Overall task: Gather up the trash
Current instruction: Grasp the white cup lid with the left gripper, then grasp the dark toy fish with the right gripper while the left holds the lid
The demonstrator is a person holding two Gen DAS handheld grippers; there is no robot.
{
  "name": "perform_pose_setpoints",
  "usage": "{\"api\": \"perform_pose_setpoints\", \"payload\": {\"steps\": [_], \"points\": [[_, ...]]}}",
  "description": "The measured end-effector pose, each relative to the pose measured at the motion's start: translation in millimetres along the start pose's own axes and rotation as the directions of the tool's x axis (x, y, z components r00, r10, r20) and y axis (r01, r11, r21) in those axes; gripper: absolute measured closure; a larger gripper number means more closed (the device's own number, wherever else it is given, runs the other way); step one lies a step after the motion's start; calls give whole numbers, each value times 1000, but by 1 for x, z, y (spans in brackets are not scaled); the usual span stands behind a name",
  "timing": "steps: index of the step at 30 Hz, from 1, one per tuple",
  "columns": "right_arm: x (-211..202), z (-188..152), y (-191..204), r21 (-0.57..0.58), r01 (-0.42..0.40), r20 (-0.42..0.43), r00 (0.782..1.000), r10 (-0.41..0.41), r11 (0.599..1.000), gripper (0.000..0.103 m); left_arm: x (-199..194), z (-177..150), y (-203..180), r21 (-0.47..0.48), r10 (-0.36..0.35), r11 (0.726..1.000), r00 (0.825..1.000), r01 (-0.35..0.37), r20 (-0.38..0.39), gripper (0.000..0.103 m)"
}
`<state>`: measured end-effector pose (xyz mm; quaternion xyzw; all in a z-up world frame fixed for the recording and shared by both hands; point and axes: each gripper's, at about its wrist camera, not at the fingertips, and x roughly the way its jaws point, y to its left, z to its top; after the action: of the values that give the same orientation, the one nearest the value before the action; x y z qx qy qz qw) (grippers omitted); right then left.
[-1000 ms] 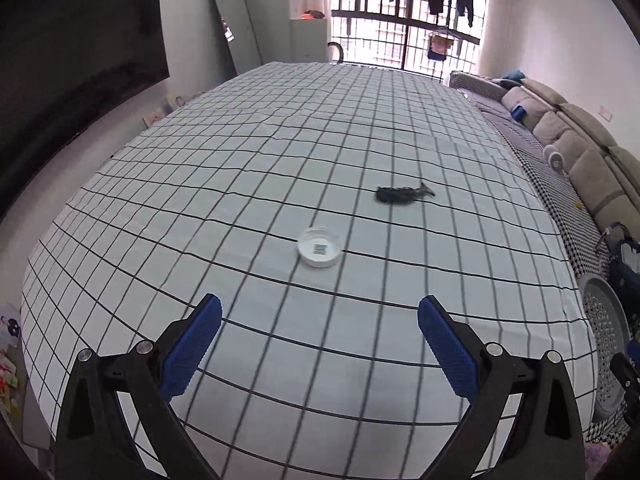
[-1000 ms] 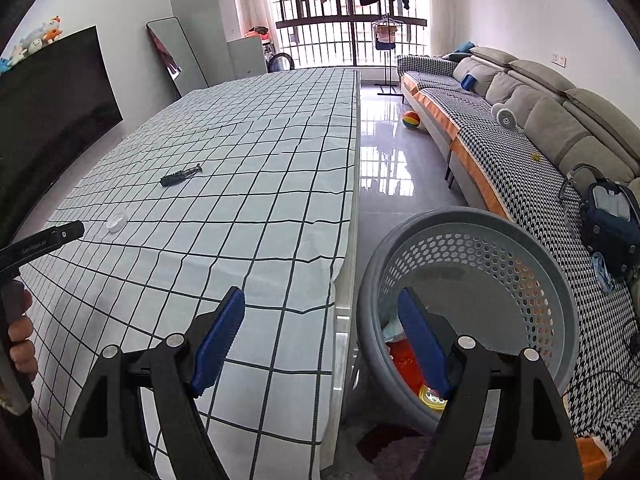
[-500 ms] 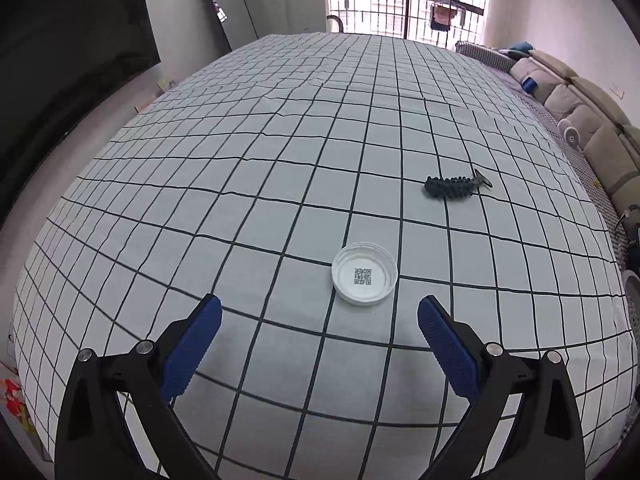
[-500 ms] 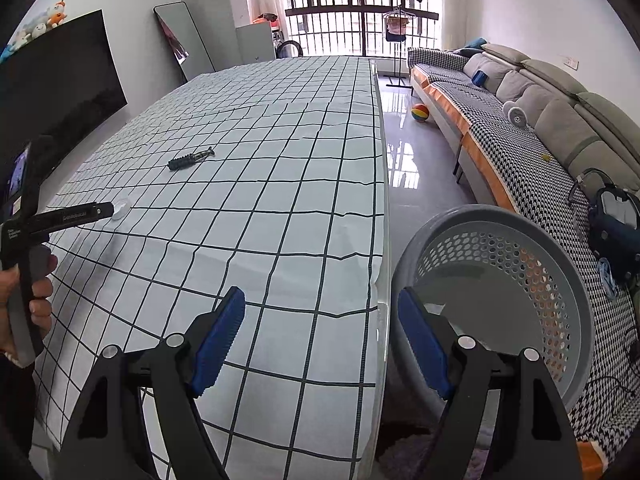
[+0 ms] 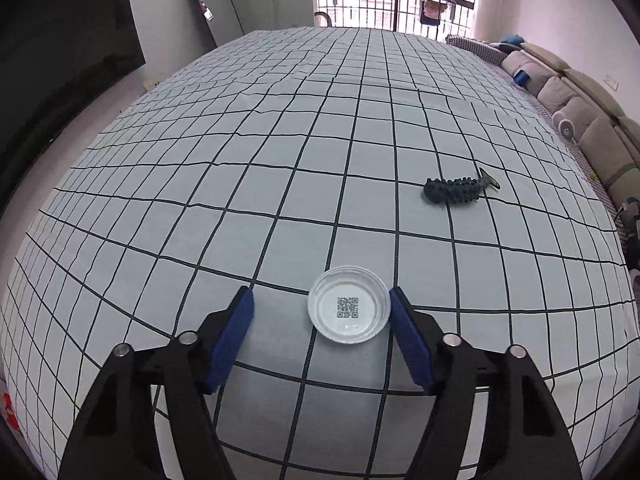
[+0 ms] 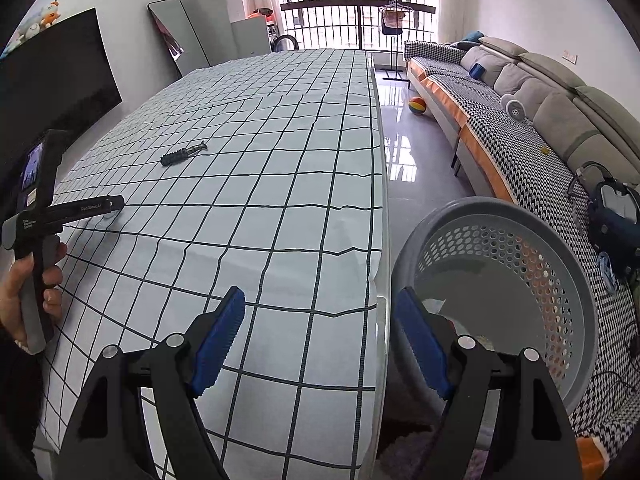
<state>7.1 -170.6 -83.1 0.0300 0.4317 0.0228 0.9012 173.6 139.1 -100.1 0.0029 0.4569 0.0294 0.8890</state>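
A person's left tool [image 5: 320,306] comes down around a shallow, round, clear-plastic lid with a printed square code at its centre [image 5: 349,310], lying flat on the table draped in a white cloth with a black grid [image 5: 280,160]. The tool's blue pads are closing: the pad at 3 o'clock of the lid sits at its rim, while the pad at 9 o'clock stands clear of it, so nothing is gripped yet. The step in hand appears to be picking up this lid. At about 1 o'clock from it, well apart, lies a small dark, ridged, fish-shaped object [image 5: 458,191], untouched.

The right tool [image 6: 318,314] hangs released and empty over the table's edge, with a round grey perforated plastic basket [image 6: 520,264] at 3 o'clock on the floor just beside the table; some items show at its bottom. The left hand [image 6: 24,292] is seen at the far 9 o'clock side, gripping its handle.

The next move likely calls for the pads to meet both sides of the thin rim squarely before lifting, then a carry across to the basket; a low, slick lid may well slip.
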Motion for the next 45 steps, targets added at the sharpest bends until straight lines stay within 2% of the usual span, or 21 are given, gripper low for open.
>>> {"api": "perform_pose_setpoints", "payload": {"steps": [2,3,10,17,21,31,33,45], "points": [[2,0,1,1,-2,-5,1000,2,1000,28,-2,-1,-1,4,-15,1000,1000,15,6,61],[3,1,2,-1,-2,-8,1000,2,1000,28,-2,-1,-1,6,-18,1000,1000,18,8,64],[6,14,18,-32,-19,-3,1000,19,999,28,-14,-1,0,9,16,1000,998,-16,68,64],[20,60,50,-90,-81,24,996,83,993,28,-21,4,5,-5,56,998,994,-56,96,64],[41,90,83,-166,-101,26,994,107,981,28,-23,6,9,-11,74,997,992,-73,106,64],[111,148,148,-259,-184,-58,983,174,948,28,-29,9,24,-66,95,994,988,-88,119,64],[125,154,155,-261,-193,-68,981,182,946,23,-28,9,28,-79,96,993,989,-87,110,64],[177,172,186,-275,-184,-131,980,153,944,20,-24,11,37,-105,82,992,992,-72,96,64]]}}
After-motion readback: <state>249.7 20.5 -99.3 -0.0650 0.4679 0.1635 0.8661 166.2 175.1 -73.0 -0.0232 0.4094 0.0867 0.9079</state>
